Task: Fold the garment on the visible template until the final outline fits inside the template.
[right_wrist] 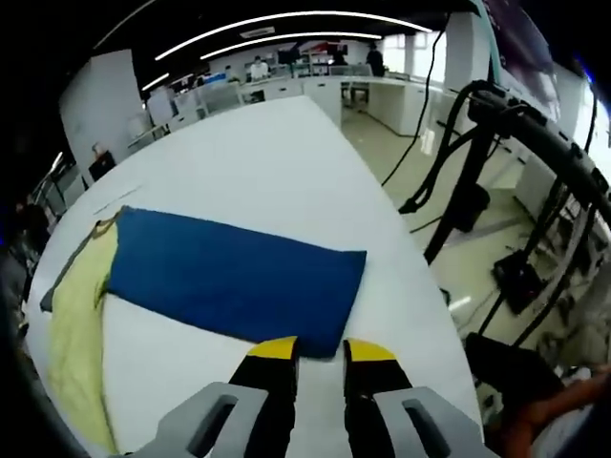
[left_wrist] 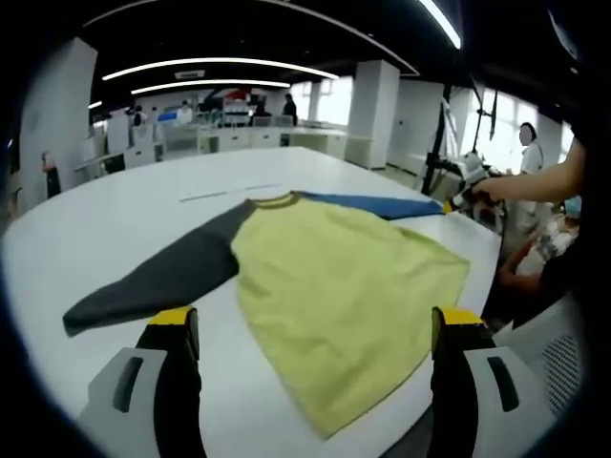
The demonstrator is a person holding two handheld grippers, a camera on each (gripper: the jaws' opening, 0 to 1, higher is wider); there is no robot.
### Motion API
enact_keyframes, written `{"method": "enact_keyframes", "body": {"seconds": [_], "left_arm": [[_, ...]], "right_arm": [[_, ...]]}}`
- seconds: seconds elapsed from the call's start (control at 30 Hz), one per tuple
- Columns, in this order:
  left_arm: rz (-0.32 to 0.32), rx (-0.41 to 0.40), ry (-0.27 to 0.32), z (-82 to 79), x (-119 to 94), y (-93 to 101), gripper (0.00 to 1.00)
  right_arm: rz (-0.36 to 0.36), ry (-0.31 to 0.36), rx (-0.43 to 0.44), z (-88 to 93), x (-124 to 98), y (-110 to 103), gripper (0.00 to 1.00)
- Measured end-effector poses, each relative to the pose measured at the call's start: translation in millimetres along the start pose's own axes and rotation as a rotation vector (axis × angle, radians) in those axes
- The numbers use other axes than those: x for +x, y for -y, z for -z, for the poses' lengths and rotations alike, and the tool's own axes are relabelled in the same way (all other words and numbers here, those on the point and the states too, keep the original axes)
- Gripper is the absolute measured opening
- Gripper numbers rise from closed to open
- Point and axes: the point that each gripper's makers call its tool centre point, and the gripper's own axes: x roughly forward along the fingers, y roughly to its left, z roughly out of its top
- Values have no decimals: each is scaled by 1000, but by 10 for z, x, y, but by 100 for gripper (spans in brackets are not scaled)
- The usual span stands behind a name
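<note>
A long-sleeved garment lies flat on the white table (left_wrist: 115, 219). Its body (left_wrist: 334, 286) is yellow, one sleeve (left_wrist: 162, 277) is dark grey and the other sleeve (left_wrist: 372, 204) is blue. My left gripper (left_wrist: 317, 324) is open wide, with its jaws low over the near side of the yellow body and nothing between them. In the right gripper view the blue sleeve (right_wrist: 234, 277) lies spread out. My right gripper (right_wrist: 320, 351) stands at its cuff edge, with the jaws a narrow gap apart and white table showing between them. The right gripper (left_wrist: 466, 197) also appears at the sleeve's far end, held by a hand.
A thin line (left_wrist: 218, 195) is marked on the table beyond the collar. The table's edge (right_wrist: 420, 258) runs close beside the cuff, with black stands and cables (right_wrist: 496, 181) on the floor past it. A person (left_wrist: 527, 162) stands at the right, and desks fill the background.
</note>
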Motion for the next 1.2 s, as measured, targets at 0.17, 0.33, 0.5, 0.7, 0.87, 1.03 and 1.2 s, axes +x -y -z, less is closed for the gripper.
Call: {"method": "enact_keyframes", "body": {"seconds": [0.17, 0.33, 0.5, 0.7, 0.87, 1.03, 1.2], "left_arm": [[-3, -2, -2, 9, -7, -3, 98], [-7, 7, -17, 20, -14, -3, 98], [-7, 20, -18, 2, -20, 2, 99], [-10, 20, -18, -1, -27, -2, 99], [-10, 19, -18, -2, -42, 3, 99], [-10, 20, -16, -17, -45, 1, 99], [-4, 23, -12, -33, -36, 12, 99]], "right_arm": [[7, -14, -44, -9, 93, 52, 11], [11, -6, -42, -14, 104, 9, 8], [20, -5, -65, -19, 107, 47, 5], [26, 2, -77, -2, 86, -14, 0], [26, 10, -74, -16, 51, -26, 0], [22, 46, -69, -81, -27, -73, 0], [10, 83, -55, -155, -55, -122, 0]]}}
